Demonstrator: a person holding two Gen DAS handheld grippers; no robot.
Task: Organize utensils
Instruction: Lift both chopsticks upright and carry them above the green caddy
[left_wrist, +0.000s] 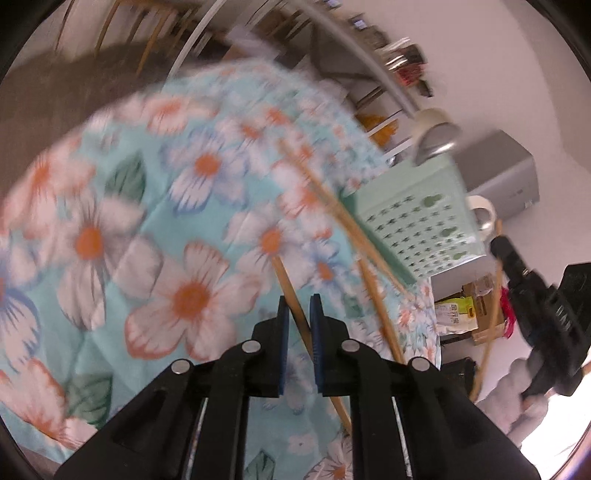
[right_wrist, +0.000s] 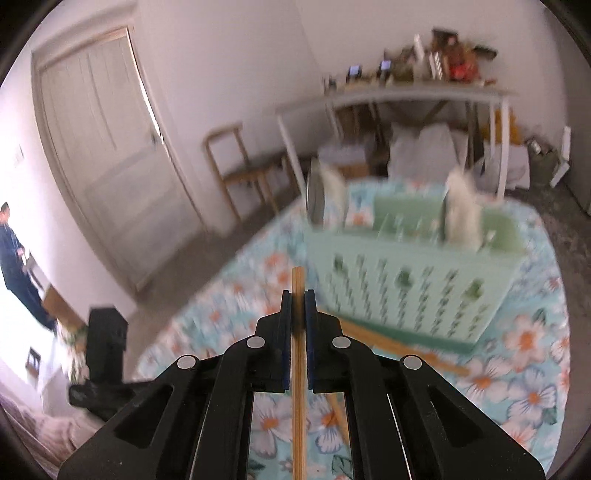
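Note:
My left gripper (left_wrist: 299, 306) hangs low over the floral tablecloth (left_wrist: 155, 229), its blue pads shut on a wooden chopstick (left_wrist: 286, 280) that slants between them. More chopsticks (left_wrist: 325, 199) lie loose on the cloth beside the mint-green utensil rack (left_wrist: 417, 225). My right gripper (right_wrist: 297, 295) is raised above the table, shut on another chopstick (right_wrist: 297, 387) that runs straight along its fingers, the tip poking out toward the rack (right_wrist: 406, 288). From the left wrist, that gripper (left_wrist: 535, 295) shows at the far right with its chopstick (left_wrist: 489, 332) hanging below. The picture is blurred.
Pale cups (right_wrist: 461, 210) stand in the rack, and a white mug (left_wrist: 480, 214) sits behind it. Two chopsticks (right_wrist: 406, 347) lie at the rack's foot. Beyond the table are a wooden chair (right_wrist: 240, 166), a white side table (right_wrist: 388, 96), and a person (right_wrist: 14, 258) far left.

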